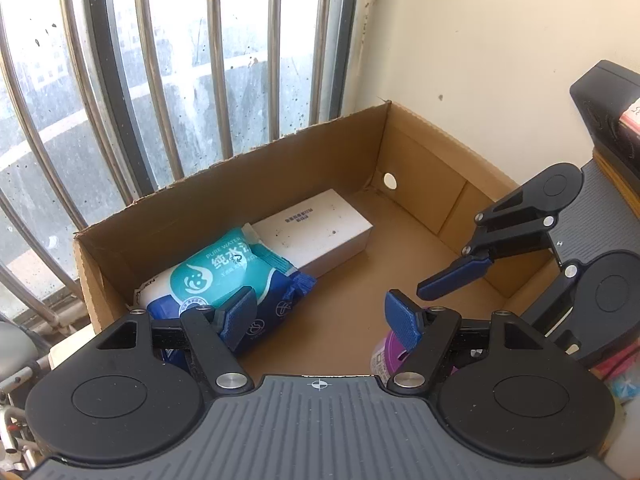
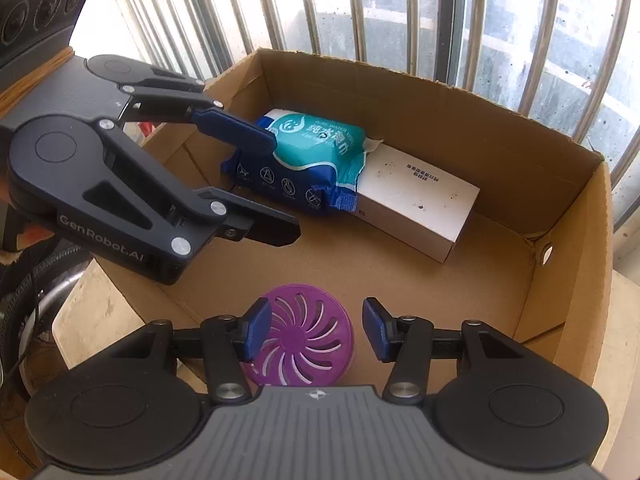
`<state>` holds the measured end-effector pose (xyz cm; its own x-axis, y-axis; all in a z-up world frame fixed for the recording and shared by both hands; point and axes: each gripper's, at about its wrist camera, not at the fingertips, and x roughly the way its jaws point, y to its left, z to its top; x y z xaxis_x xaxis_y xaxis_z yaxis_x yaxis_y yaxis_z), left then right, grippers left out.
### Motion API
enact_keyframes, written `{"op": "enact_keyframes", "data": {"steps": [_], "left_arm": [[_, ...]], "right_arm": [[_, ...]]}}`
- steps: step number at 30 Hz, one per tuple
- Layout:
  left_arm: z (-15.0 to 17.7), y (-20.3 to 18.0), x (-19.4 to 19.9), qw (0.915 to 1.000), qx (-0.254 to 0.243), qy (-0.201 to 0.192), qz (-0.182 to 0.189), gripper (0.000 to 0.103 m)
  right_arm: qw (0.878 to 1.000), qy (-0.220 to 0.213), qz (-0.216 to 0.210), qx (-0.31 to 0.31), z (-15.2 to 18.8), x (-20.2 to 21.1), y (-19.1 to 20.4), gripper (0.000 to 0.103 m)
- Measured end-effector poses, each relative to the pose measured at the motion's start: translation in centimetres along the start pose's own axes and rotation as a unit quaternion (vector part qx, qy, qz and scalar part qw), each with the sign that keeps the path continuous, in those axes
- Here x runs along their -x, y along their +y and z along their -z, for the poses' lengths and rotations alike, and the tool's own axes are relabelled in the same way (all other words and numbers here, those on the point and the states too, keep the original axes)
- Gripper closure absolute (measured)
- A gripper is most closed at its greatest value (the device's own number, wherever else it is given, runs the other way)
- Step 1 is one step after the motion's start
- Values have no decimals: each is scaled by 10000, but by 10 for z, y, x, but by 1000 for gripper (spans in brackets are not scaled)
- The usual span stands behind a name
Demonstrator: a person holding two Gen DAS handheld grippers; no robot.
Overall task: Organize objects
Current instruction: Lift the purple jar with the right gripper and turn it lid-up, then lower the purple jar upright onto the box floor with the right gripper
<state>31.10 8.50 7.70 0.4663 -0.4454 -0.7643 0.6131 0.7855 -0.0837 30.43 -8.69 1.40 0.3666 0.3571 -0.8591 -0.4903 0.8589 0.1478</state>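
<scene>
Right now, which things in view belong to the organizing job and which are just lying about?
Job:
cardboard box
wipes pack
white box
purple round container

Lying about:
window bars
black speaker

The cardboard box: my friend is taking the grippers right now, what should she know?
Left gripper: open, holding nothing, hanging over the box's left side near the wipes pack.
Right gripper: open over the purple round vent-top container; its pads do not press on it.
In the cardboard box: the wipes pack with one end lying on the white carton along the far wall, and the purple container at the near side.
Done: three things are in the box.
Left: things outside the box are too unclear to list; look around first.
</scene>
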Motion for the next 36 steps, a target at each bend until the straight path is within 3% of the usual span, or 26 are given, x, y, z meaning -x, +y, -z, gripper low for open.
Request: {"op": "enact_keyframes", "data": {"steps": [9, 15, 18, 21, 23, 24, 25, 26, 27, 32, 34, 36], "left_arm": [[2, 2, 5, 10000, 6, -16, -64, 31], [-2, 5, -5, 9992, 220, 130, 295, 30], [-8, 0, -15, 9989, 12, 361, 294, 33], [-15, -2, -32, 9958, -47, 826, 380, 43], [-17, -3, -40, 9926, -61, 1098, 525, 48], [-17, -5, -42, 9911, -105, 1197, 569, 48], [-18, -6, -42, 9907, -115, 1237, 561, 49], [-17, -7, -42, 9897, -150, 1310, 560, 49], [-16, -7, -42, 9882, -157, 1399, 604, 49], [-12, -12, -50, 9746, -223, 1965, 1049, 49], [-10, -16, -54, 9683, -66, 2118, 1324, 54], [-12, -20, -55, 9684, -91, 2153, 1256, 54]], "right_arm": [[9984, 143, 431, 348, -10, 0, 11, 53], [9996, 228, 176, -77, -6, 0, 1, 54], [9989, 23, -248, -387, -3, 15, -11, 53], [9995, -70, 21, -310, -5, 25, -20, 53], [9988, -5, -27, -488, -7, 24, -33, 53], [9983, 31, -56, -575, -7, 22, -37, 54], [9976, 41, -62, -692, -6, 19, -42, 65], [9970, 116, -92, -755, -4, 15, -46, 86], [9966, 152, -129, -798, -2, 13, -47, 92], [9927, 442, -615, -941, 5, -4, -54, 94], [9923, 539, -611, -933, 6, -10, -54, 94], [9939, 563, -524, -789, 7, -12, -50, 94]]}}
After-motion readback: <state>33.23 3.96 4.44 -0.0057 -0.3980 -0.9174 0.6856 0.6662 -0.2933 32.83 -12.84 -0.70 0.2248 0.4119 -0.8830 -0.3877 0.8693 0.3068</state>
